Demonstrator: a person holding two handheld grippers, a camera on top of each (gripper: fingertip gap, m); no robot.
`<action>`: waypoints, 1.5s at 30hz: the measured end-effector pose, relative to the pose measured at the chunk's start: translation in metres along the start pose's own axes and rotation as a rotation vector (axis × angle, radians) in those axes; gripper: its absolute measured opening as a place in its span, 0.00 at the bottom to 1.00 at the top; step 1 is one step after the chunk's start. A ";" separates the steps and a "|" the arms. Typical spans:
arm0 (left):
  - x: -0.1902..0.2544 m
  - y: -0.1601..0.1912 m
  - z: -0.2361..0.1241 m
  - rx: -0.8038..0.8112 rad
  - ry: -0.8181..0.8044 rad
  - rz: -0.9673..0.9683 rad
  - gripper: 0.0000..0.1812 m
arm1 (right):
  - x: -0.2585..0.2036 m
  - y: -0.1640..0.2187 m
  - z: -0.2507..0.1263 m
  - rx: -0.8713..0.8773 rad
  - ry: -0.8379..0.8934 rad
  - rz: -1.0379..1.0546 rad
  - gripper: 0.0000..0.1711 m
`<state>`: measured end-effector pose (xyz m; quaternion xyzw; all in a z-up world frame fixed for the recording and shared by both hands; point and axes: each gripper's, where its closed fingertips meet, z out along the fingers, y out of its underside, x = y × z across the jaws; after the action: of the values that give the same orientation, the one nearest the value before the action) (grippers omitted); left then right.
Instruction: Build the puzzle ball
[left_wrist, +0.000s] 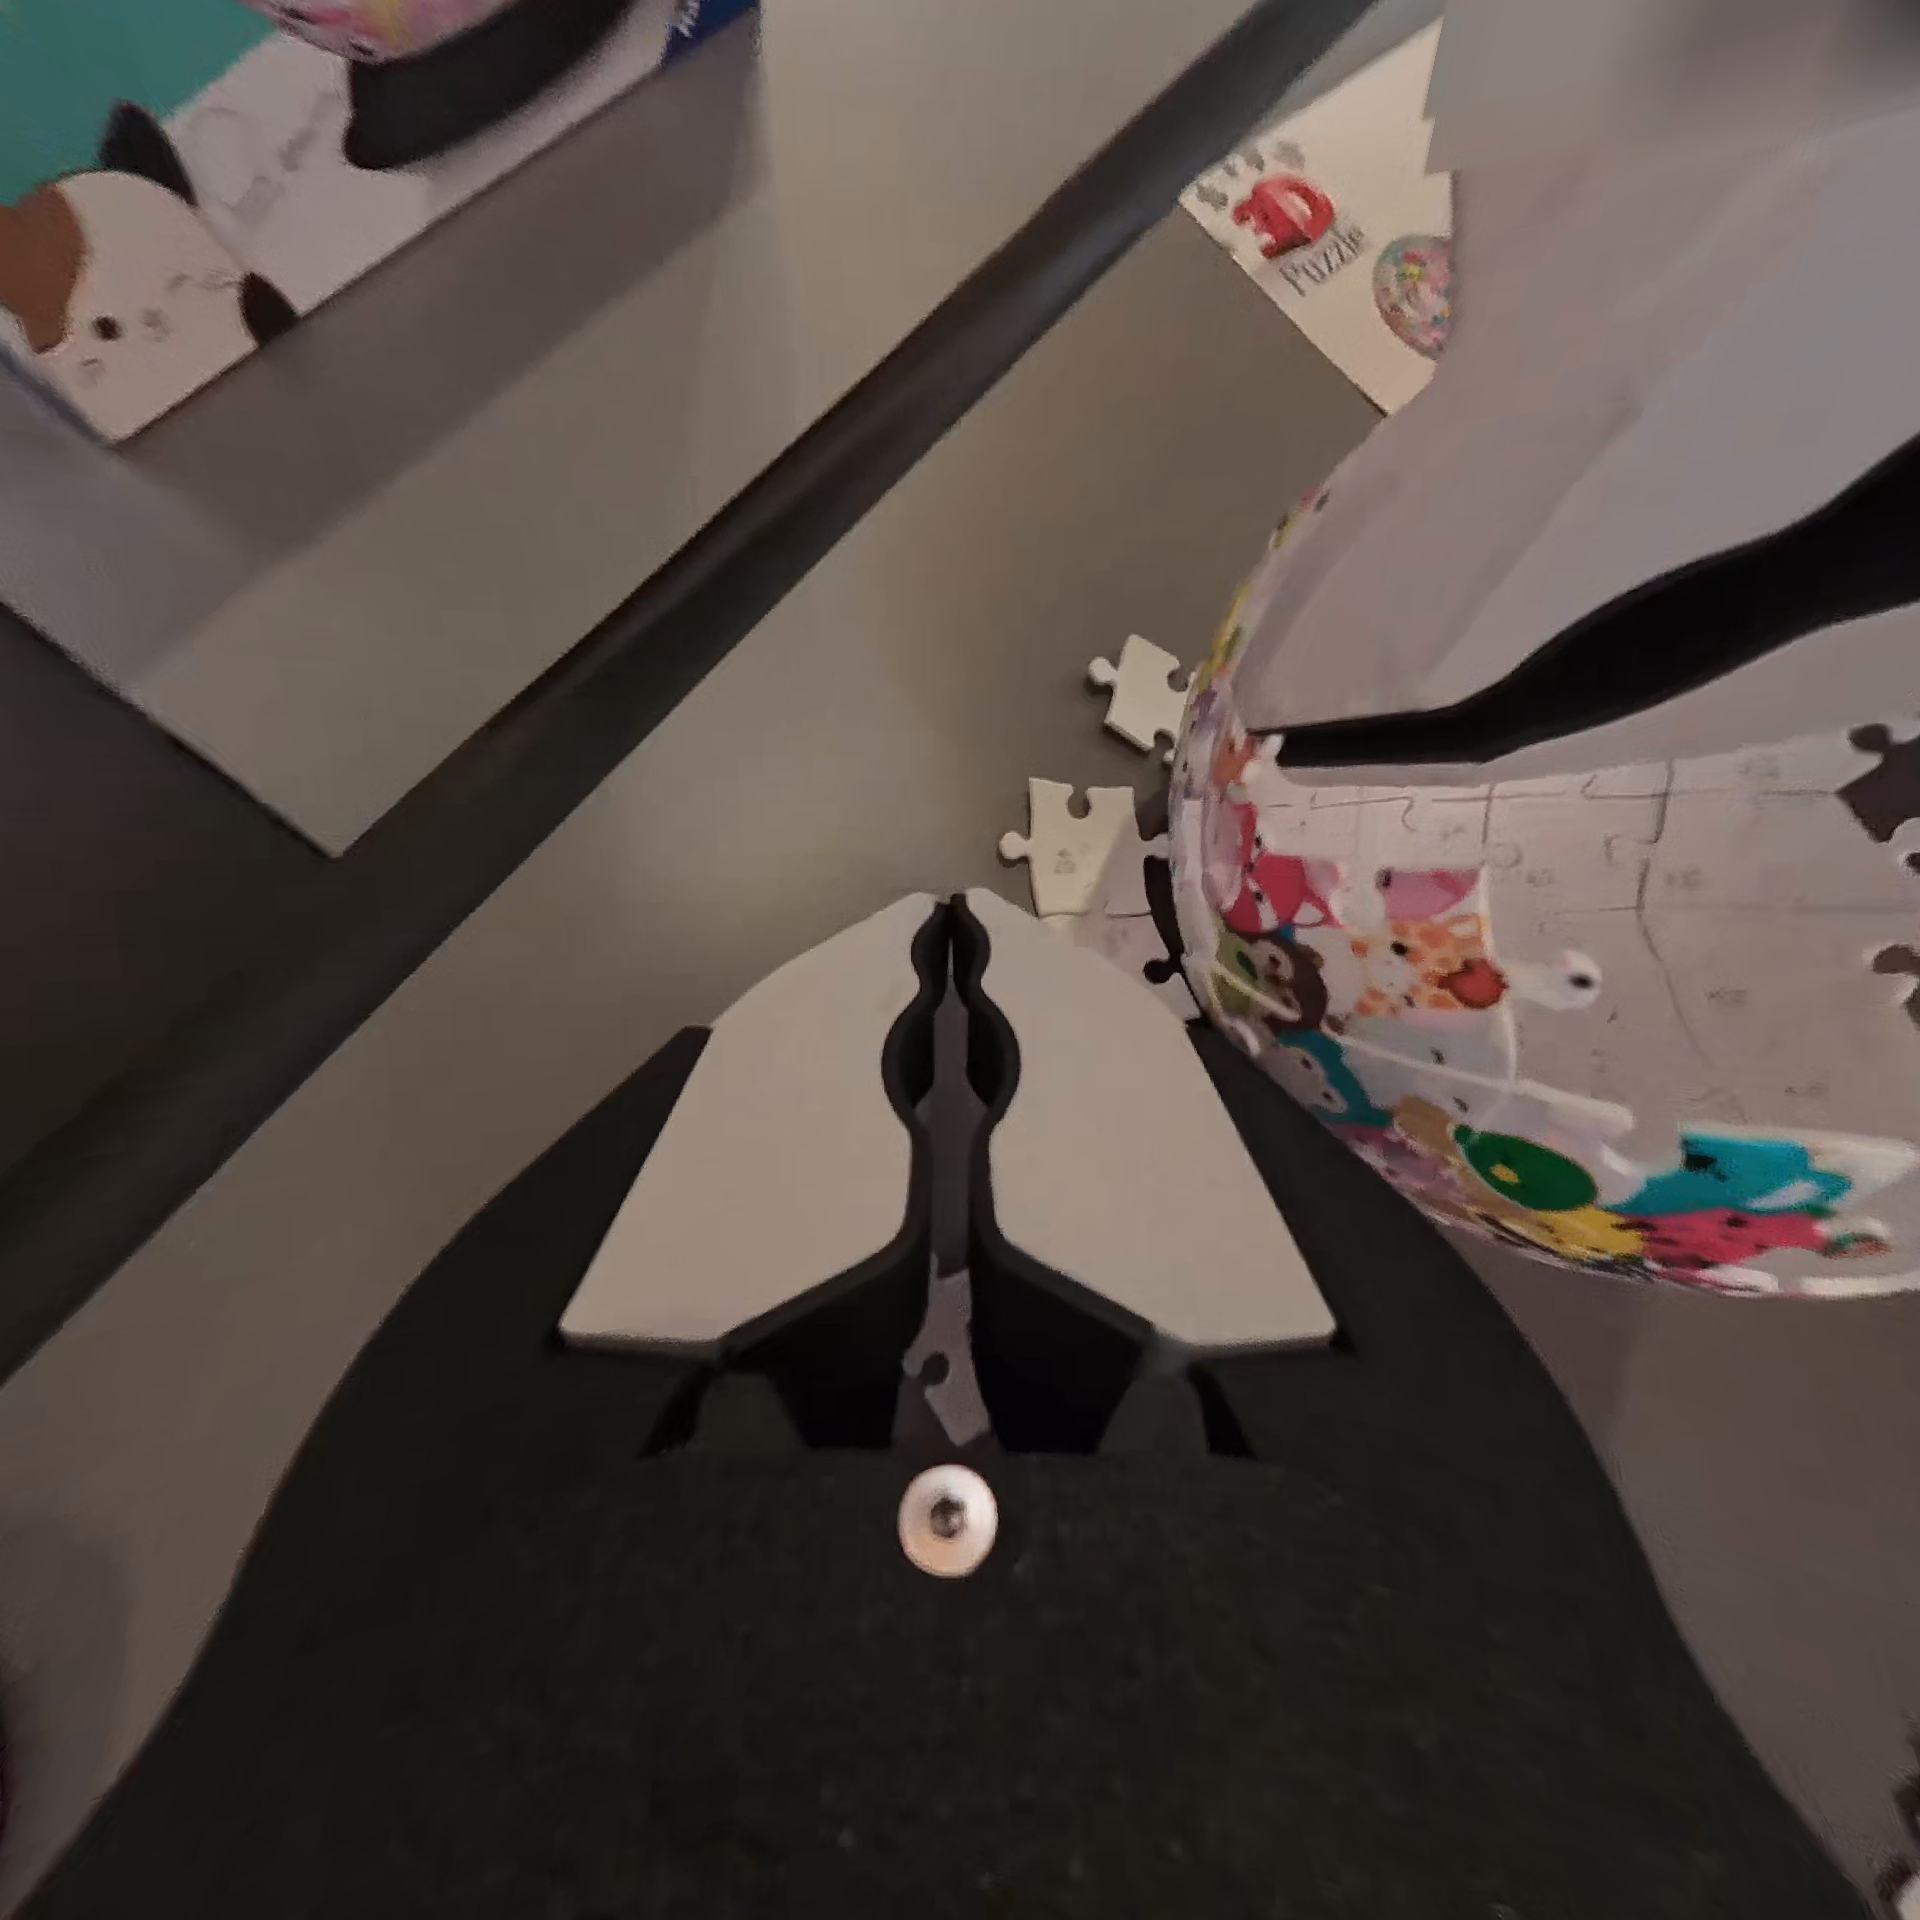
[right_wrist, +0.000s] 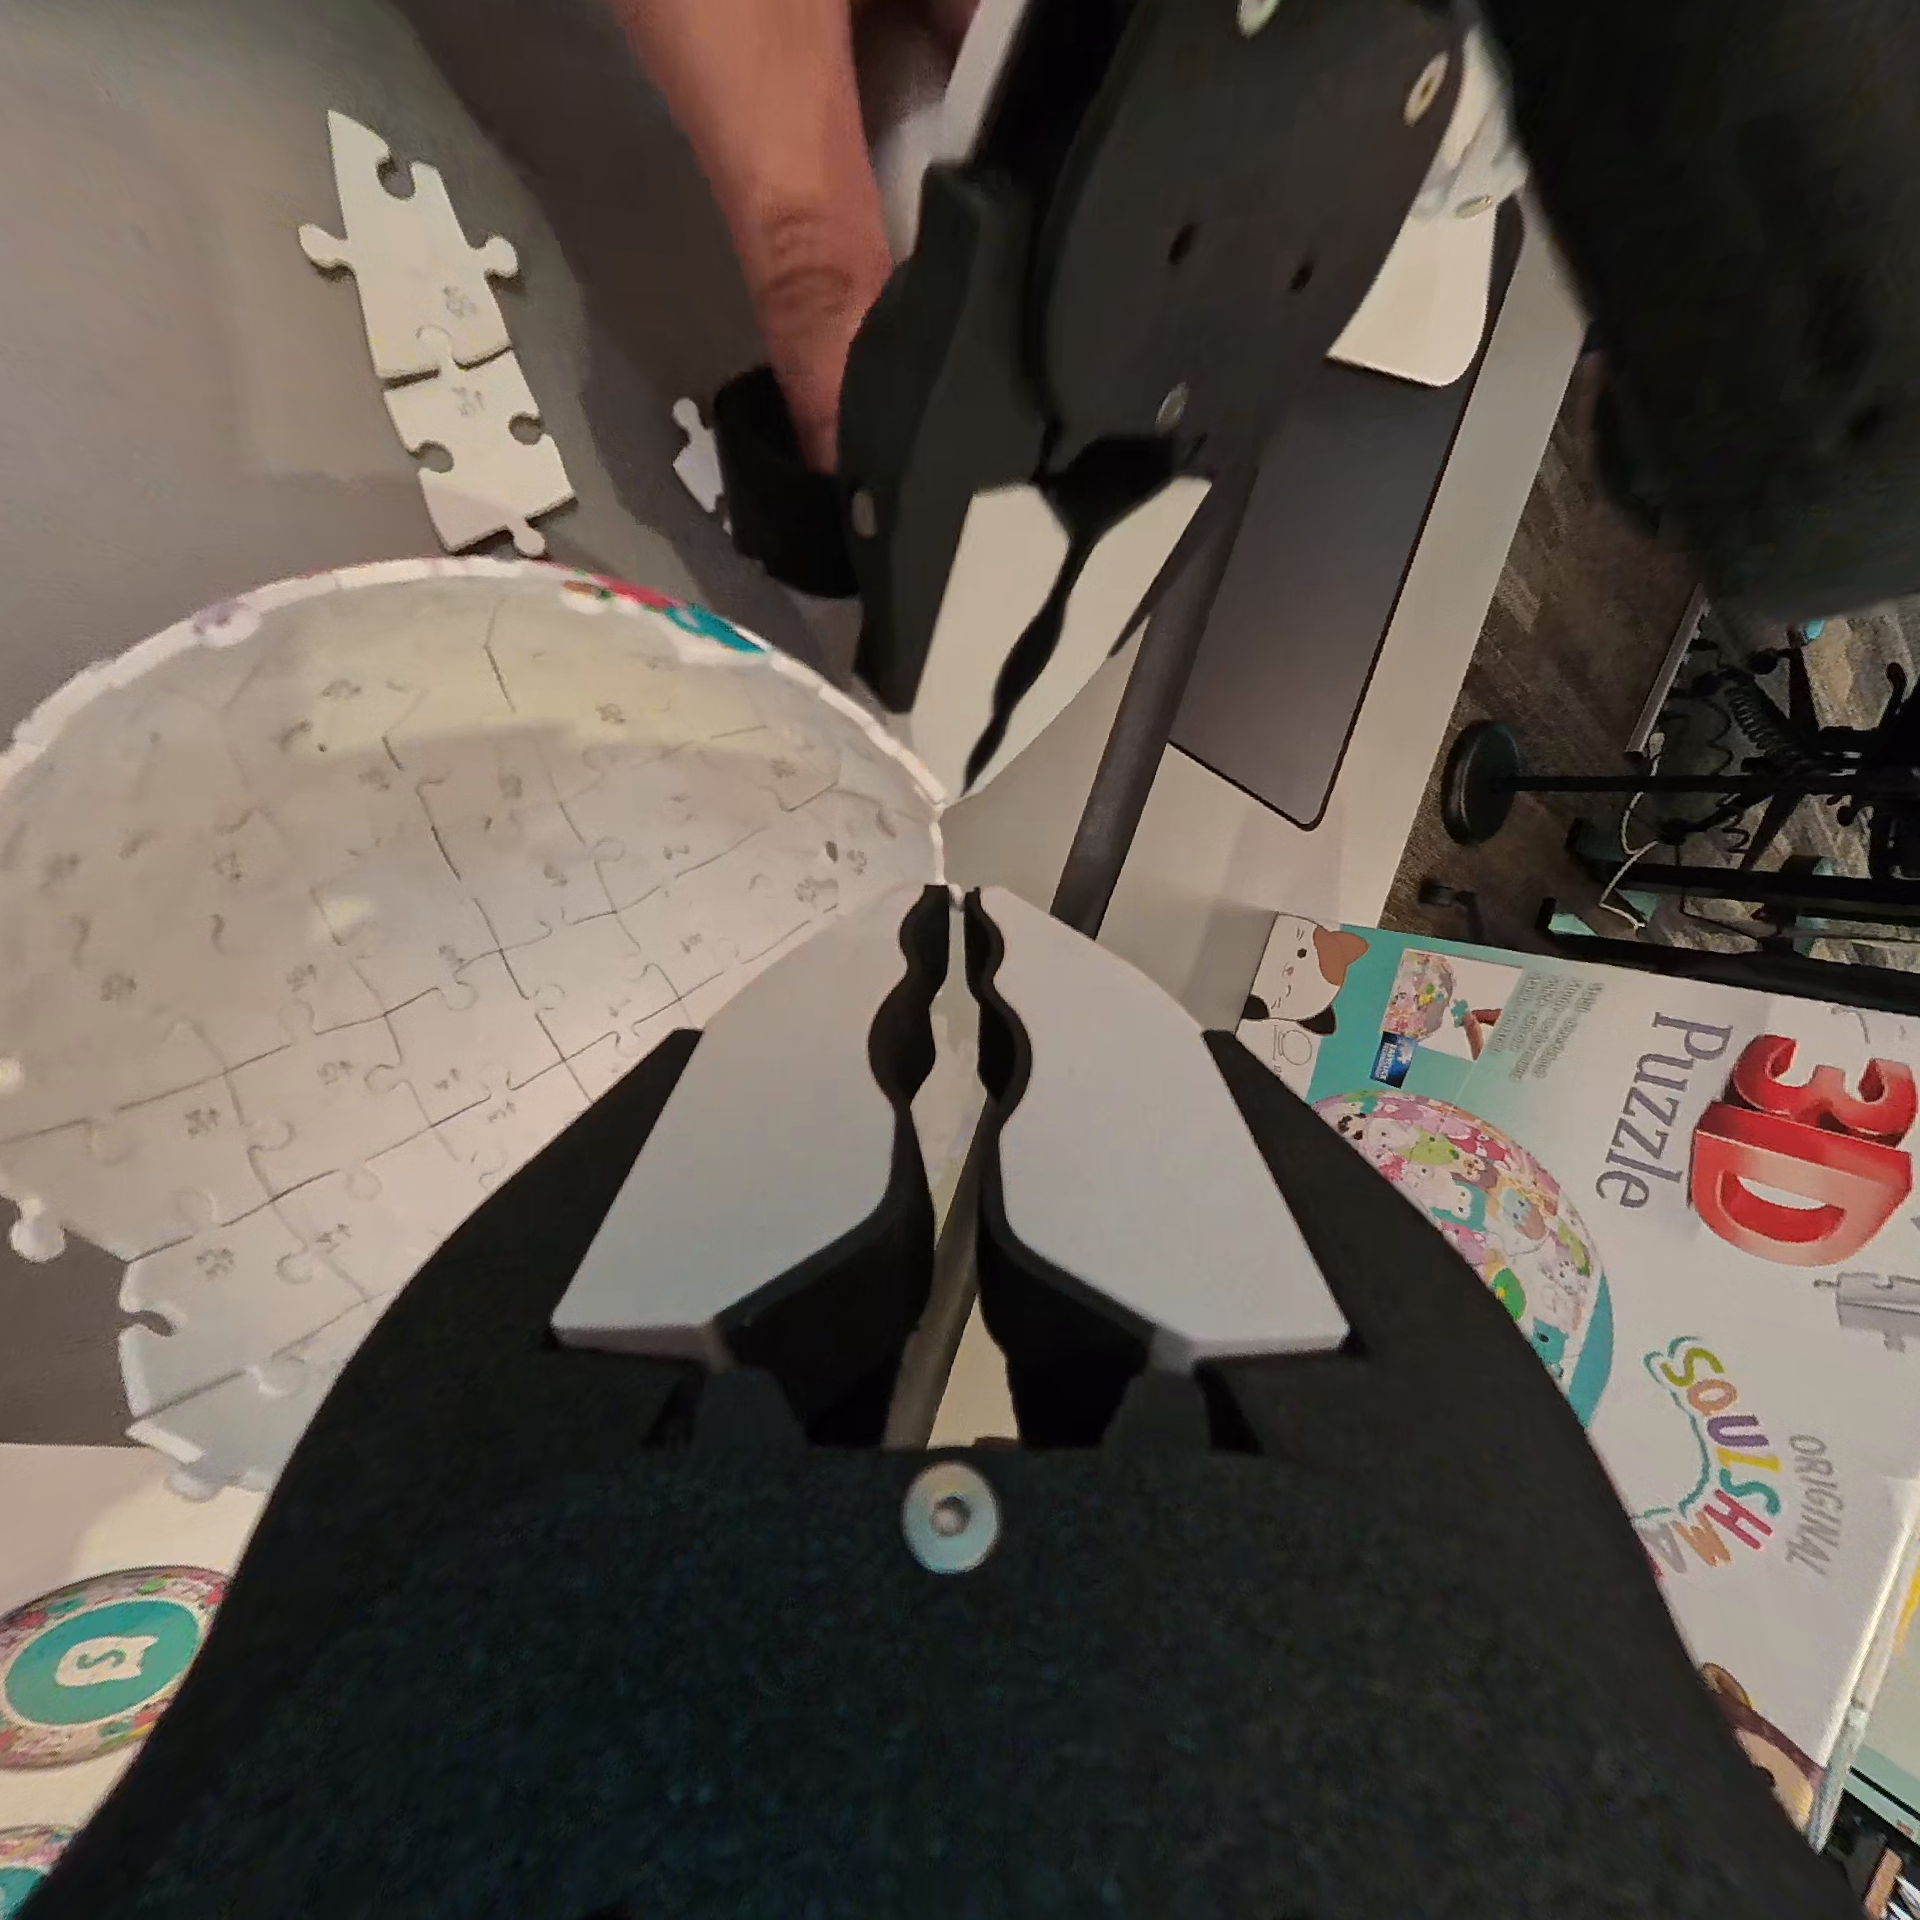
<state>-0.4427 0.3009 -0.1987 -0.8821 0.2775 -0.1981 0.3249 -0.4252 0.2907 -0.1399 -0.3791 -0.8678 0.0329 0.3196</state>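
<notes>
Where grey table ends, carpet

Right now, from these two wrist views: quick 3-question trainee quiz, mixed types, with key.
1. True or false: the puzzle shell is already a closed ball.
2. The loose pieces beside it lie: A) printed side up, B) blank side up, C) stacked in the box.
3. Fill in: the ___ claw clamps the shell's rim.

Key:
1. False. It is an open half with its blank inside showing.
2. B.
3. Right: the right claw is closed on the rim.
</notes>
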 end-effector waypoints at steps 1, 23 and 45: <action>0.001 0.001 0.004 -0.009 0.001 0.025 0.00 | 0.000 0.001 0.000 -0.001 -0.001 0.003 0.02; 0.037 -0.009 -0.071 -0.009 0.140 -0.101 0.11 | 0.000 0.011 -0.005 -0.033 -0.009 0.041 0.01; 0.026 -0.018 -0.068 0.020 0.057 -0.175 0.13 | -0.002 0.007 -0.007 0.052 -0.021 0.082 0.01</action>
<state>-0.4522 0.2653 -0.1339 -0.8937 0.2065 -0.2536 0.3071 -0.4160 0.2928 -0.1373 -0.4057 -0.8535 0.0725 0.3188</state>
